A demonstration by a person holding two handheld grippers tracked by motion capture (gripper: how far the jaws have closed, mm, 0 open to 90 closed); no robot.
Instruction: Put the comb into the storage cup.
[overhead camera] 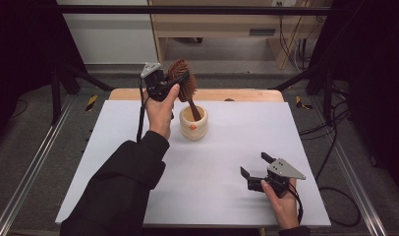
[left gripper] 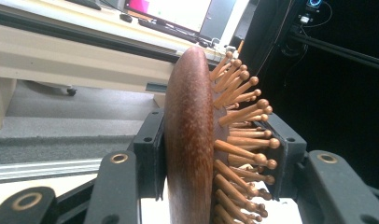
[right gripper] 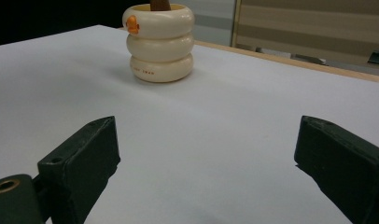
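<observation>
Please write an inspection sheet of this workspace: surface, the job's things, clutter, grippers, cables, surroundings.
Surface: white table top, bare around the cup.
Job's things: wooden hairbrush, handle down inside the cream ringed cup; the cup stands upright.
Clutter: nothing seen.
Grippers: left gripper shut on the brush head, one pad on its back, the other on the bristles; right gripper open, low over the table near the front right.
Cables: black cable hangs from the left gripper; more lie on the floor at right.
Surroundings: wooden furniture behind, grey floor.

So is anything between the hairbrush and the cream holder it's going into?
Nothing visible. The left tool grips the wooden hairbrush by its head, and the handle already dips into the open mouth of the cream ringed holder.
</observation>
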